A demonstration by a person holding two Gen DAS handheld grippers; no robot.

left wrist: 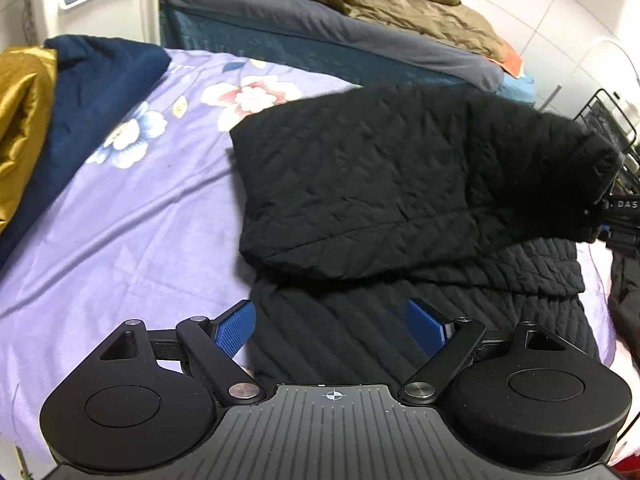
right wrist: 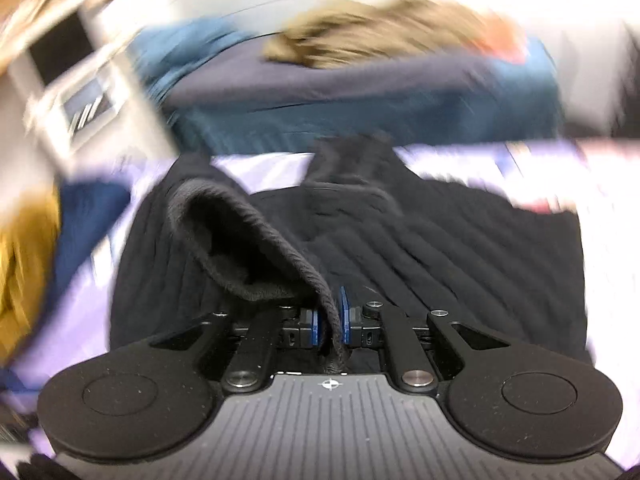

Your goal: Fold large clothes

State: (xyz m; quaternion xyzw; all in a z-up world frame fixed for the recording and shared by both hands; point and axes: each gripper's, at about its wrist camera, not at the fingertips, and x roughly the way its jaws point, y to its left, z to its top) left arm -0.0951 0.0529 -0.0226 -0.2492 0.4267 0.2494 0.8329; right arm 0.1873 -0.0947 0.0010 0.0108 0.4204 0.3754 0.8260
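Left wrist view: black quilted jacket (left wrist: 384, 184) lies on the purple flowered bedspread (left wrist: 120, 216), long axis across the frame, one sleeve folded over the body. My left gripper (left wrist: 332, 328) hovers above its near hem, jaws apart, empty. My right gripper (right wrist: 329, 320) is clamped on the jacket's cuff edge (right wrist: 320, 292).

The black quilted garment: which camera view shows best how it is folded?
The left wrist view: the black quilted garment lies sharp on the purple floral sheet, one part folded over. The right wrist view is blurred and shows only its edge clamped in the right gripper.
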